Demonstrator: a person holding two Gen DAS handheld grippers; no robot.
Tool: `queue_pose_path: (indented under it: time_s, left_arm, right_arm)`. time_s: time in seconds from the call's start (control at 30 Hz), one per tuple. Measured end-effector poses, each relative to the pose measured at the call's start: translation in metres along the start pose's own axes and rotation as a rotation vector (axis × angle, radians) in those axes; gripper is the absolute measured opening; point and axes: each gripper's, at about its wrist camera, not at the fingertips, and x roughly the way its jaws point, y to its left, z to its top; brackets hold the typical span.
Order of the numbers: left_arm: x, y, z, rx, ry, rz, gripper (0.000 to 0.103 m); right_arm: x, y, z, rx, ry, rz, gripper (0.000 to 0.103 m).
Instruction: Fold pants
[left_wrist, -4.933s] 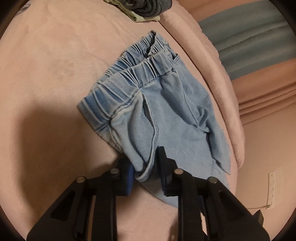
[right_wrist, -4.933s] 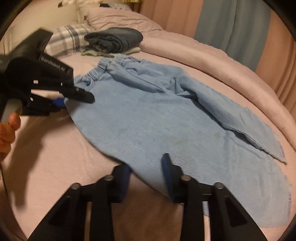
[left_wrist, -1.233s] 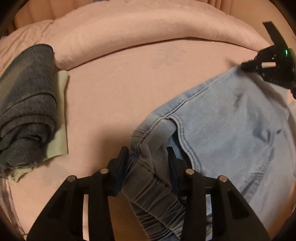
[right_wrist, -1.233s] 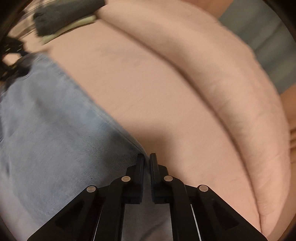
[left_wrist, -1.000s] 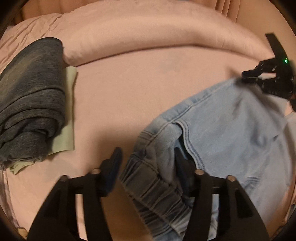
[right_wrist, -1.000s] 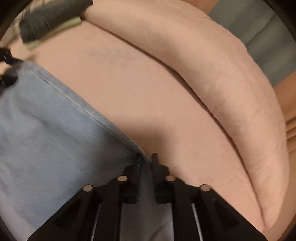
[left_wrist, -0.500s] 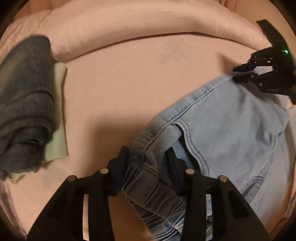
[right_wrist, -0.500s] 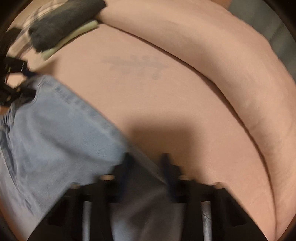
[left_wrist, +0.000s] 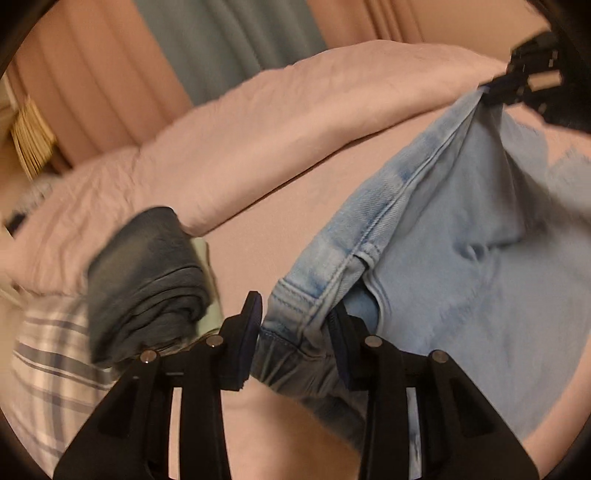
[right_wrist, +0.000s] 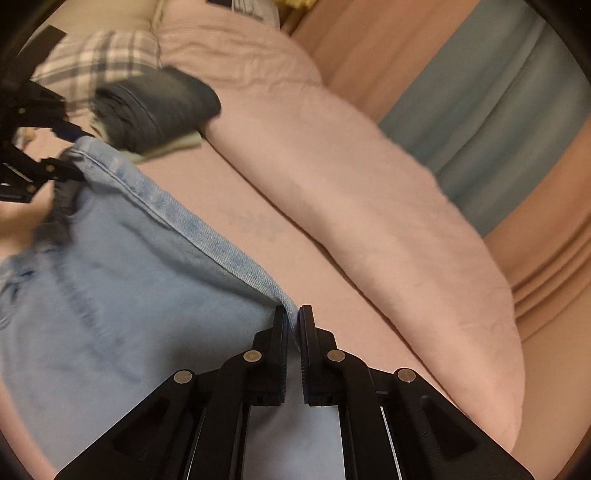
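Light blue denim pants (left_wrist: 461, 236) hang stretched in the air between my two grippers, above the pink bed. My left gripper (left_wrist: 295, 314) is shut on the bunched elastic waistband at its seam. My right gripper (right_wrist: 293, 321) is shut on the edge of a pant leg; the pants (right_wrist: 122, 280) spread to its left. The right gripper also shows at the top right of the left wrist view (left_wrist: 532, 88), and the left gripper shows at the left of the right wrist view (right_wrist: 55, 147).
A folded dark denim stack (left_wrist: 147, 280) on a pale green garment lies on the pink bed (left_wrist: 280, 206) beside a plaid pillow (left_wrist: 48, 369). A rolled pink duvet (right_wrist: 369, 206) runs along the far side. Pink and teal curtains (right_wrist: 491, 103) hang behind.
Both grippers have risen and lifted the pants off the bed, pulling the top edge taut. The right gripper, open half a second ago, is shut on the leg edge again.
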Motion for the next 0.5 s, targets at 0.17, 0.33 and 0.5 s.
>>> queue_pose_path:
  time_s: [0.17, 0.33, 0.5]
  left_arm:
    - [-0.055, -0.041, -0.047, 0.081, -0.034, 0.031, 0.035]
    - [-0.057, -0.076, -0.101, 0.131, -0.028, 0.050, 0.033]
    - [-0.035, -0.091, -0.123, 0.149, 0.024, 0.060, 0.032]
  right_arm:
    - [-0.048, 0.024, -0.034, -0.027, -0.052, 0.009, 0.005]
    - [-0.051, 0.037, -0.074, -0.021, -0.051, 0.098, 0.005]
    - [-0.025, 0.080, -0.117, -0.054, 0.035, 0.204, 0.005]
